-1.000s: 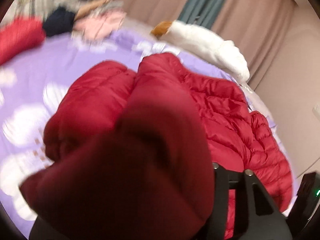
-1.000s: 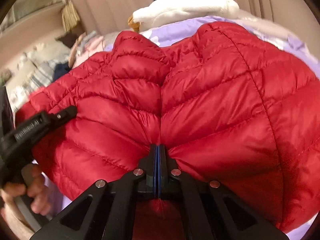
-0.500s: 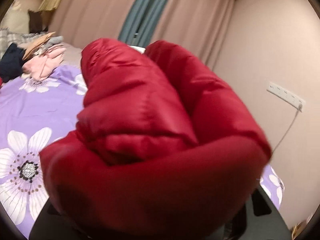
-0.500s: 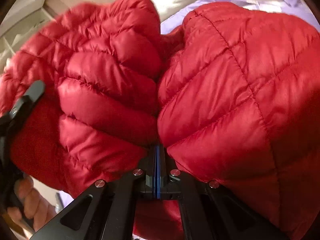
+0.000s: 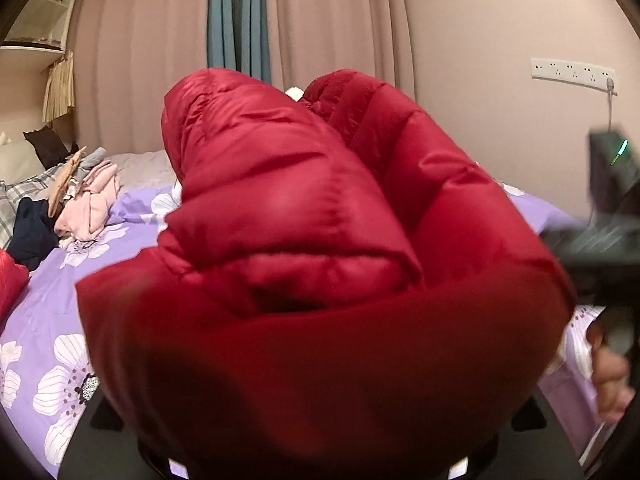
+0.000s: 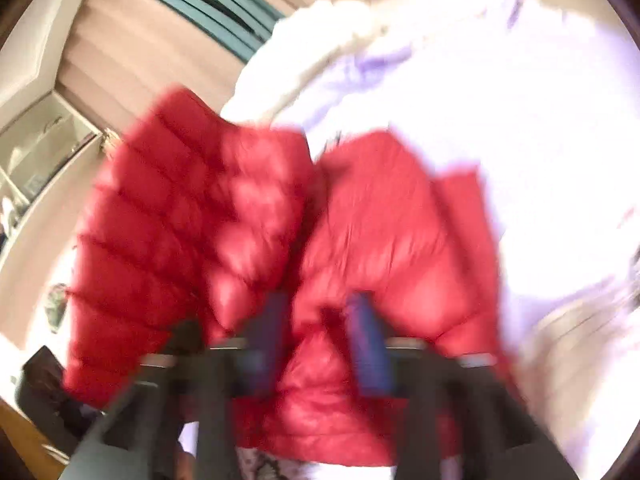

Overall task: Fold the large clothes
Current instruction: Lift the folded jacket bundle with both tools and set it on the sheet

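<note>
A red puffer jacket [image 5: 320, 280] fills the left wrist view, bunched up and raised above the bed. Its fabric covers my left gripper's fingers, so only the black base [image 5: 96, 424] shows; the jaws are opening with the jacket still between them. In the right wrist view, which is blurred, the same jacket [image 6: 192, 240] hangs in front. My right gripper [image 6: 316, 340] has its blue pads [image 6: 368, 344] wide apart and still opening, with a fold of the jacket loose between them. The left wrist view also catches the right gripper [image 5: 608, 208] as a dark blur with a hand [image 5: 608, 364] on it.
A purple flowered bedspread [image 5: 44, 320] lies below. At the far left sits a pile of pink, dark and checked clothes [image 5: 88, 204], with another red item [image 5: 10, 284] at the edge. Pink curtains and a wall with a socket strip [image 5: 572, 72] stand behind. A white fluffy thing [image 6: 360, 28] lies beyond the jacket.
My right gripper's jaws, shut on the jacket before, now stand wide apart. Both hands have swung sideways and upward, and the jacket has come up off the bed.
</note>
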